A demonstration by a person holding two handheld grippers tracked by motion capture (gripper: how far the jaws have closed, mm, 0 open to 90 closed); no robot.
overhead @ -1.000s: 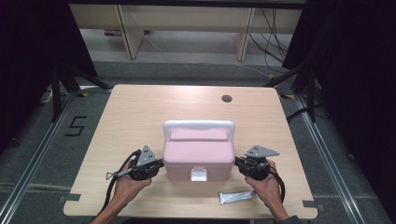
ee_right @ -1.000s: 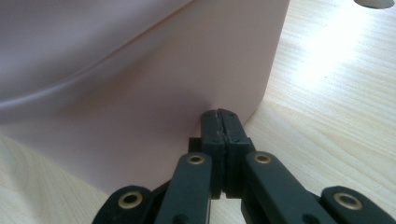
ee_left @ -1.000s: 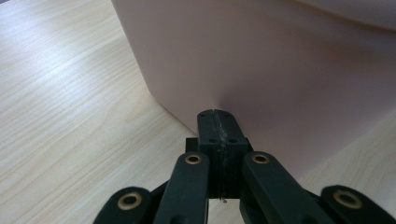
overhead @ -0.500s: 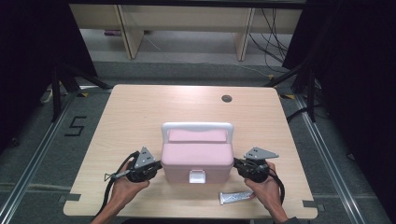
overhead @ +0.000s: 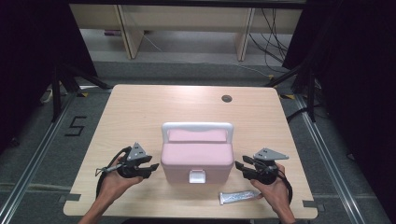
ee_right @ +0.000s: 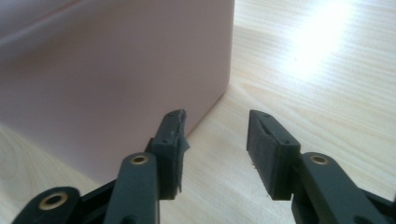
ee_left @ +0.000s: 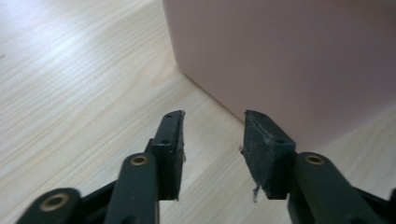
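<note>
We note the pink lidded box (overhead: pixel 197 158) sits slightly nearer the table's (overhead: pixel 140 107) front edge than a second ago, the white handle (overhead: pixel 197 127) lying back. Left gripper (overhead: pixel 150 166) and right gripper (overhead: pixel 239 166) flank its sides, jaws parted, holding nothing. We judge repositioning done. A floor marking "5" (overhead: pixel 76 126) is legible; the silver tube's (overhead: pixel 240 197) print is unreadable.

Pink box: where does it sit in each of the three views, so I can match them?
High view: pink box at table centre-front, between both grippers.
Left gripper view: its side wall covers the upper right, beyond the open jaws.
Right gripper view: its other side wall covers the upper left.
Shared landmark: the light wooden table the box stands on.
</note>
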